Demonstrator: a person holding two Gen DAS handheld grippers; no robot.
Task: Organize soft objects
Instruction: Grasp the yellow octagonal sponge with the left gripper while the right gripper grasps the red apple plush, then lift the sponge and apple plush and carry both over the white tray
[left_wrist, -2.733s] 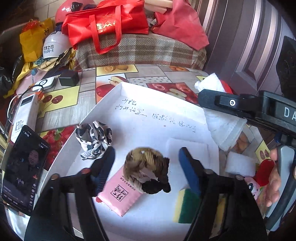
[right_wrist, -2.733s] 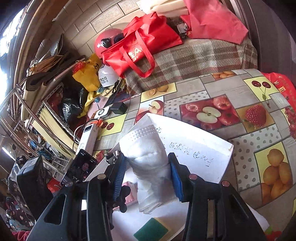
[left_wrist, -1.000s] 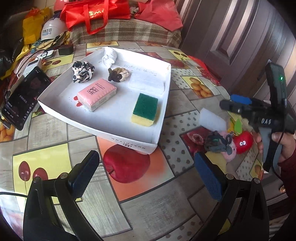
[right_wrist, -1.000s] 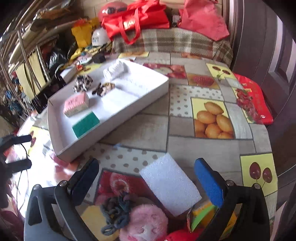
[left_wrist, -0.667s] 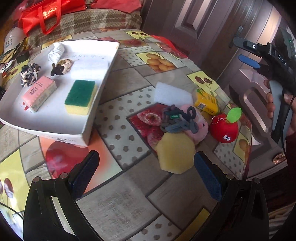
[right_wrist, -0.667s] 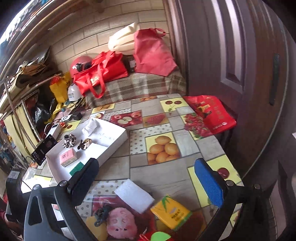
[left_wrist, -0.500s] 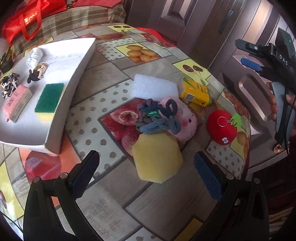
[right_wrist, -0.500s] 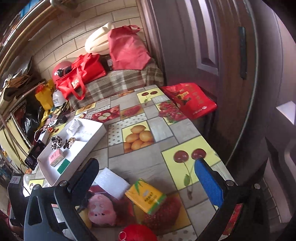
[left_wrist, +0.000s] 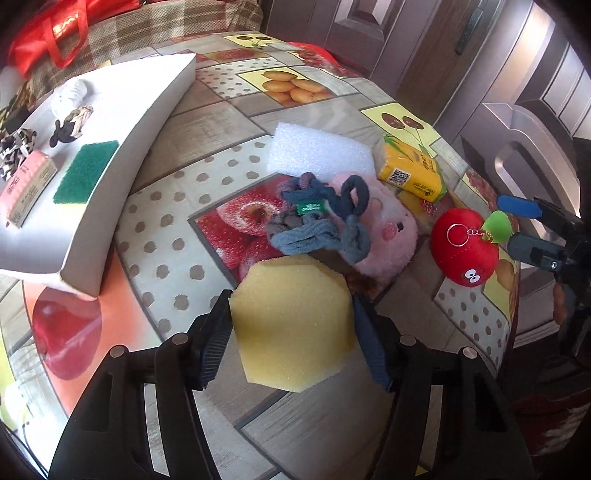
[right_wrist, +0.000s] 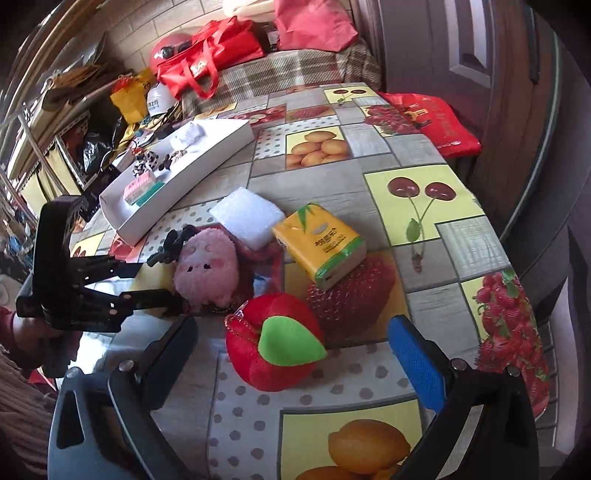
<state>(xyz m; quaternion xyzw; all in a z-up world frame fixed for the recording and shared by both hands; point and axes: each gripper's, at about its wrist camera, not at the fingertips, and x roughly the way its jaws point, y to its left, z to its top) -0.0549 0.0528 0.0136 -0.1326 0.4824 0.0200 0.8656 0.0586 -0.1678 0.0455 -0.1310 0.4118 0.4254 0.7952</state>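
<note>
A yellow foam sponge (left_wrist: 291, 321) lies flat on the fruit-print table. My left gripper (left_wrist: 291, 310) straddles it, its jaws closing, both pads touching the sponge's sides. Just beyond sit a pink plush pig (left_wrist: 384, 229) with blue-grey hair ties (left_wrist: 317, 221) draped over it, a white foam block (left_wrist: 317, 155) and a yellow tissue pack (left_wrist: 410, 173). A red apple plush (right_wrist: 273, 343) with a green leaf lies between the wide-apart fingers of my right gripper (right_wrist: 295, 358), untouched by them. That open gripper (left_wrist: 513, 227) also shows at the right in the left wrist view.
A white tray (left_wrist: 155, 110) at the left holds a green scouring sponge (left_wrist: 85, 170), a pink pack, scrunchies and a white mask. The table edge (left_wrist: 513, 306) curves close behind the apple plush. Red bags and a plaid-covered bench stand at the back.
The left gripper came down over the yellow sponge and its jaws drew in from wide to the sponge's sides. The right gripper dropped from high above the table to straddle the red apple plush.
</note>
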